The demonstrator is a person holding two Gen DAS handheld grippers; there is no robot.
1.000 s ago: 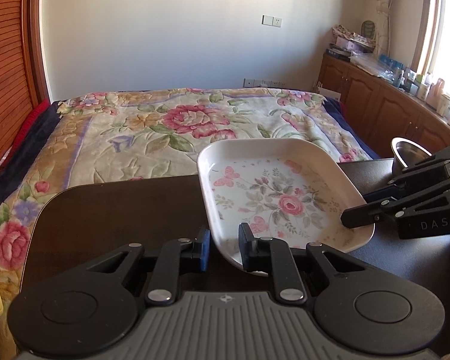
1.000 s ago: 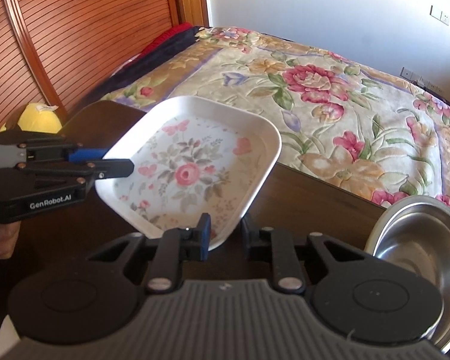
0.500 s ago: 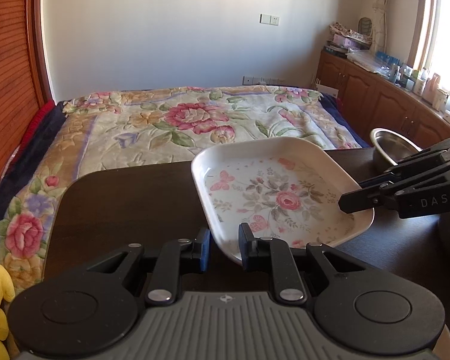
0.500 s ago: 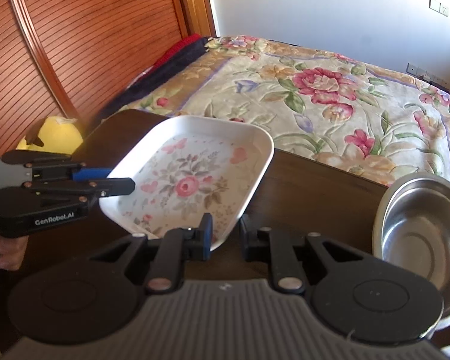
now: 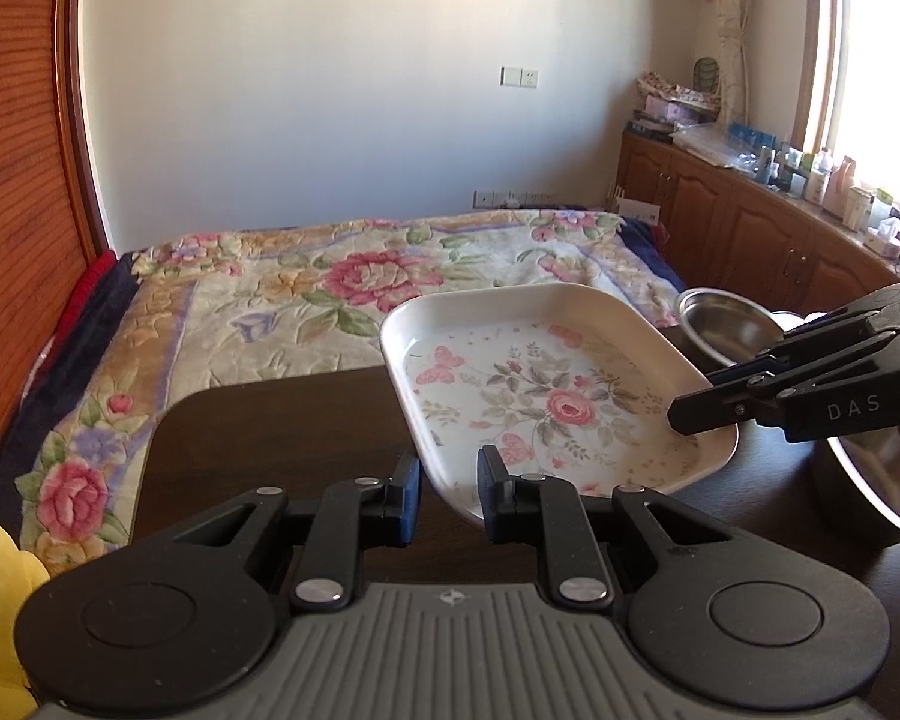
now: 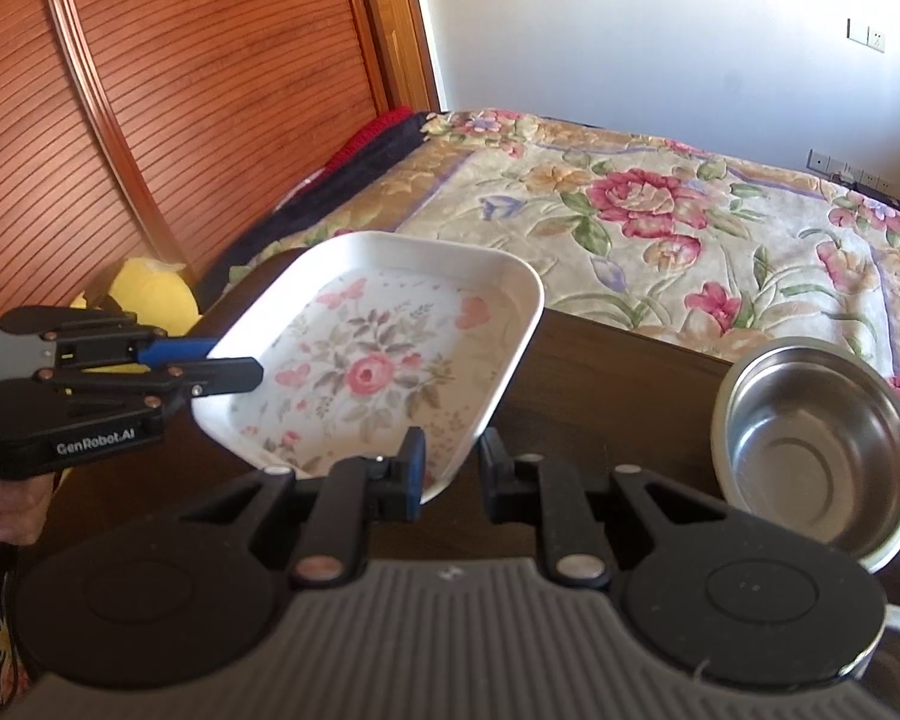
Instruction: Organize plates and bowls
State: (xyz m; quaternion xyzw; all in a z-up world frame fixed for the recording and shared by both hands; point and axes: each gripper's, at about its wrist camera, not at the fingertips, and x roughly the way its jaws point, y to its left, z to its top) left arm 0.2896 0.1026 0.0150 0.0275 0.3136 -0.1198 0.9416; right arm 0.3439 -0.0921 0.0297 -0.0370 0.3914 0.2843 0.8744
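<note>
A white square plate (image 5: 540,384) with a pink flower print hangs tilted above the dark table (image 5: 270,438), held at two opposite edges. My left gripper (image 5: 449,474) is shut on its near rim in the left wrist view. My right gripper (image 6: 450,456) is shut on the opposite rim. Each gripper shows in the other's view: the right gripper (image 5: 690,414) clamps the plate's right edge, the left gripper (image 6: 234,366) the left edge of the plate (image 6: 378,360). An empty steel bowl (image 6: 816,444) stands on the table (image 6: 618,384) to the right, apart from the plate.
A second steel vessel (image 5: 882,480) sits at the table's right, partly behind the right gripper. A bed with a floral cover (image 5: 330,300) lies beyond the table's far edge. A yellow plush toy (image 6: 150,294) is at the left. Wooden cabinets (image 5: 750,228) line the right wall.
Both grippers have risen and drawn back with the plate held between them. The plate now sits higher over the table, and more of the steel bowl shows beside it.
</note>
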